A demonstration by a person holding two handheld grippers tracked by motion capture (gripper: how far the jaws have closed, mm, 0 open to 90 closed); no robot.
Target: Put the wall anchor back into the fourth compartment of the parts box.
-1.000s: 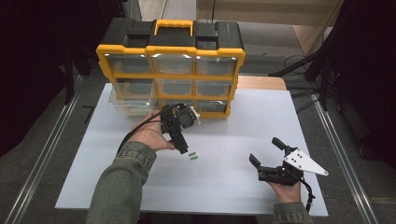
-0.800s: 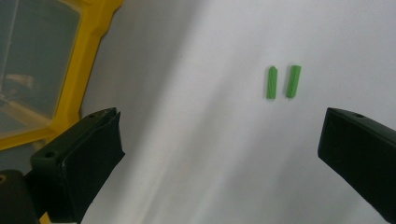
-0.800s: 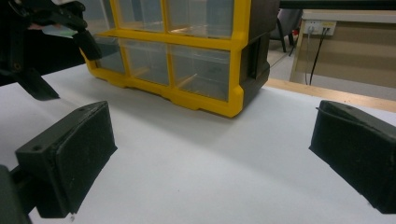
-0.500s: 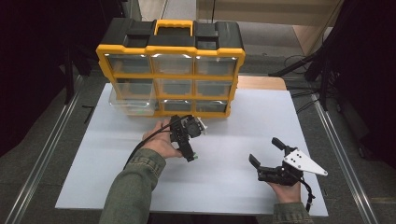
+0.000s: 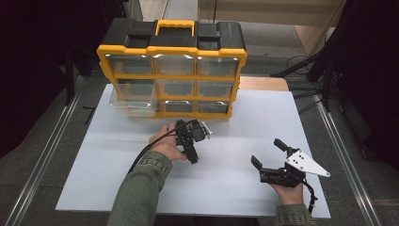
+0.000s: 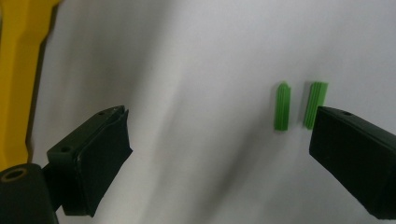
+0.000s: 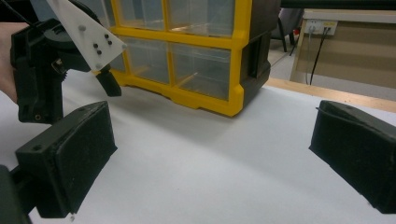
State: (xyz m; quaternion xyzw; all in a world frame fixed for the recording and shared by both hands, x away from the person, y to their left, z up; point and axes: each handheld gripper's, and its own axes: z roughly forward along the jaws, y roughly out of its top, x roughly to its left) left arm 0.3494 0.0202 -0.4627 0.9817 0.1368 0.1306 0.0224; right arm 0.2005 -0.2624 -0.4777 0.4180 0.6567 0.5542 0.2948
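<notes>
You are lowering your left gripper (image 6: 219,154), jaws wide and just starting to narrow, over two small green ribbed plastic plugs (image 6: 282,106) lying side by side on the white table (image 6: 187,70) by the right-hand jaw; light and stiff, probably slippery, so pinch one across its ribs.

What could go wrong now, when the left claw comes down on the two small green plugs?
1. The two green plugs lie close side by side, off-centre near one jaw of the left claw, whose jaws have just been closing. It may pinch both, or knock one away.
2. A small plug could slip from the pads and roll on the smooth white tabletop.
3. One drawer of the yellow organizer stands pulled out; a lifting hand might bump it.
</notes>
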